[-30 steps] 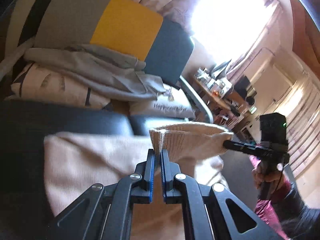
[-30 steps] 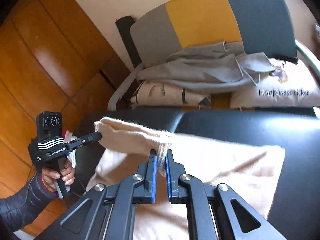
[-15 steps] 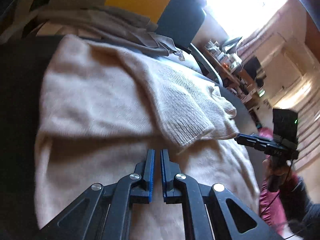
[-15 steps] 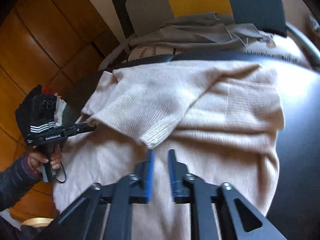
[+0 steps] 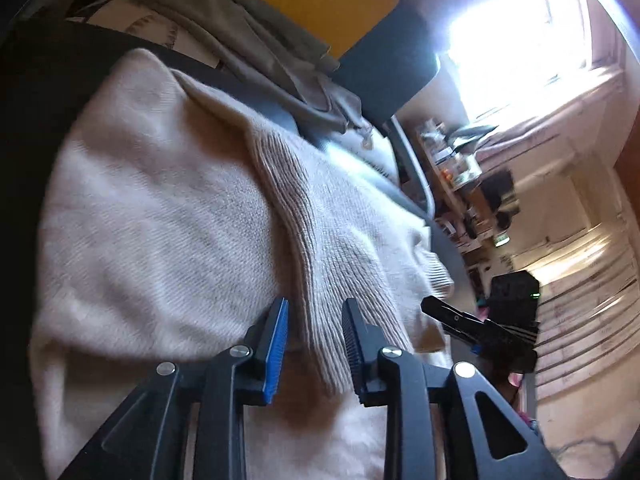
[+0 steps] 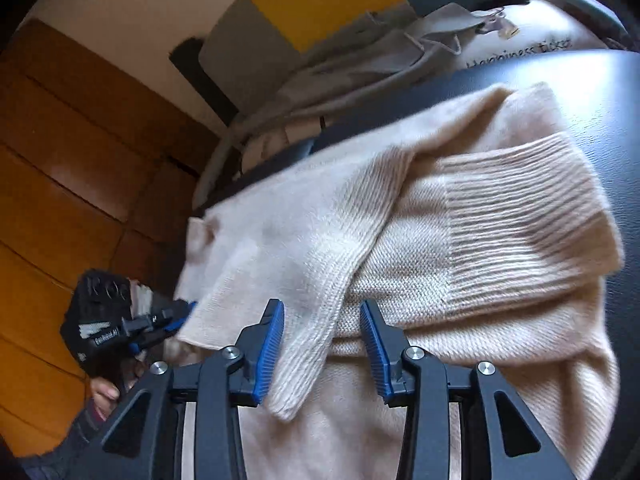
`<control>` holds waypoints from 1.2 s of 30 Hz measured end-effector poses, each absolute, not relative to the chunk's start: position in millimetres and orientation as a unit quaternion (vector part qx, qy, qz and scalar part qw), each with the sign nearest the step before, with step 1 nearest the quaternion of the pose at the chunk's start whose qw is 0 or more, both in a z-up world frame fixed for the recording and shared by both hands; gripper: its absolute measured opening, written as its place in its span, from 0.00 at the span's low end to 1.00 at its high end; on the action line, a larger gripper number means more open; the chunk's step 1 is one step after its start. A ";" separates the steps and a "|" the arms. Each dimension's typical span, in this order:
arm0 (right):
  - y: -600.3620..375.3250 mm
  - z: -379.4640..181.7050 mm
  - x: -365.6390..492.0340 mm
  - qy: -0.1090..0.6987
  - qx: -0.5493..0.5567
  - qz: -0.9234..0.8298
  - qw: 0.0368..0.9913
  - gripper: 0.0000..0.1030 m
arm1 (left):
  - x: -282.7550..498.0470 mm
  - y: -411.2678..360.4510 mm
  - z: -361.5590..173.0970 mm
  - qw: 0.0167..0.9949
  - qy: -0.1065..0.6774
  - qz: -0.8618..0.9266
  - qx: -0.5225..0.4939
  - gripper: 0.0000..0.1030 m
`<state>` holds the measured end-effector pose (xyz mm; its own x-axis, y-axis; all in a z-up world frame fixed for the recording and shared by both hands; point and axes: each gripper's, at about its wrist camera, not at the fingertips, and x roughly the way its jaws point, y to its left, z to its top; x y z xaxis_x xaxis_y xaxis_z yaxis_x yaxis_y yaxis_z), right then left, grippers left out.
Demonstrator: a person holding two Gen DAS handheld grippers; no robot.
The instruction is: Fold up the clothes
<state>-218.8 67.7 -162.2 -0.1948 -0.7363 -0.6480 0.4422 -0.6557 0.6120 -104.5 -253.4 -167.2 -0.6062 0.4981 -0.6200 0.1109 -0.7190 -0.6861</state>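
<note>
Left wrist view: the left gripper [image 5: 314,320], a black two-finger claw with blue ribbed pads, has its jaws opening, and a ribbed fold of a cream knitted sweater [image 5: 160,208] lies loose between the pads without being pinched. The sweater spreads ahead of this claw and to both sides of it, over a black leather-like seat [image 5: 36,92]. Just right of the claw, the right gripper [image 5: 436,308] points its tip at the sweater's edge.

Right wrist view: the right gripper [image 6: 322,330] also has its jaws opening. A ribbed sleeve cuff [image 6: 308,364] runs between its blue pads, unclamped, with a second ribbed cuff [image 6: 520,216] further ahead and to the right. Left of this claw, the left gripper [image 6: 176,314] touches the sweater's near corner, held by a hand [image 6: 102,394]. Beyond the sweater sit a crumpled grey garment [image 6: 360,60] and a grey, yellow and dark blue cushion [image 6: 320,4].
</note>
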 end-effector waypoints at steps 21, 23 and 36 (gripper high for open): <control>94.4 -130.7 -191.2 -0.064 0.432 -0.824 0.361 0.13 | -86.4 -231.7 -106.3 0.040 -0.178 0.908 -0.377 0.21; 90.0 -111.8 -191.4 -0.052 0.399 -0.842 0.360 0.27 | -96.4 -233.1 -96.7 0.036 -0.168 0.918 -0.358 0.22; 12.7 -158.1 -226.8 0.156 0.368 -0.864 0.307 0.52 | -156.5 -247.6 -160.1 -0.006 -0.150 0.906 -0.396 0.25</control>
<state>-226.8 12.7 -158.1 -0.5404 -0.4149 -0.7320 0.6452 -0.7627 -0.0439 -156.5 -247.6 -160.1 -0.6869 0.1077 -0.7187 0.1294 -0.9550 -0.2668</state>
